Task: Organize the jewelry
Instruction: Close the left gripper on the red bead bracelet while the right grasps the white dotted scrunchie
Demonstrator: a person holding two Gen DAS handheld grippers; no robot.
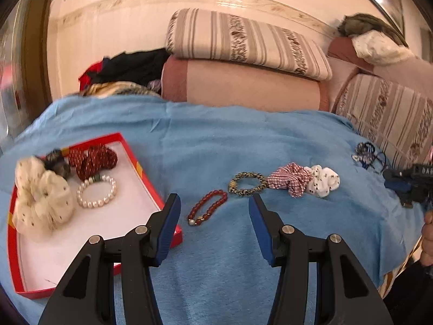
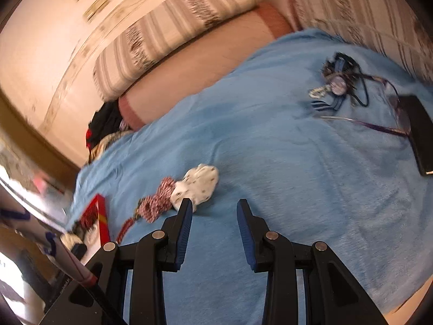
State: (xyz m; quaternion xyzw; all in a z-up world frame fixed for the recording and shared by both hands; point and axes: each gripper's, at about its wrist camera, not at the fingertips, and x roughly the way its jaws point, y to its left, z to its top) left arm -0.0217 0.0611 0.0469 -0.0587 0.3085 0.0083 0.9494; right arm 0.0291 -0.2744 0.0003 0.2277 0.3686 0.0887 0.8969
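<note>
A red box with a white floor lies at the left on the blue blanket. It holds a cream scrunchie, a red scrunchie, a dark scrunchie and a pearl bracelet. On the blanket lie a red bead bracelet, a gold-black bracelet, a red checked scrunchie and a white dotted scrunchie. My left gripper is open and empty, just above the red bead bracelet. My right gripper is open and empty, just right of the white dotted scrunchie.
A tangle of blue and dark jewelry, glasses and a black case lie at the blanket's far right. Striped cushions and a pink bolster stand behind. Dark clothes are piled at back left.
</note>
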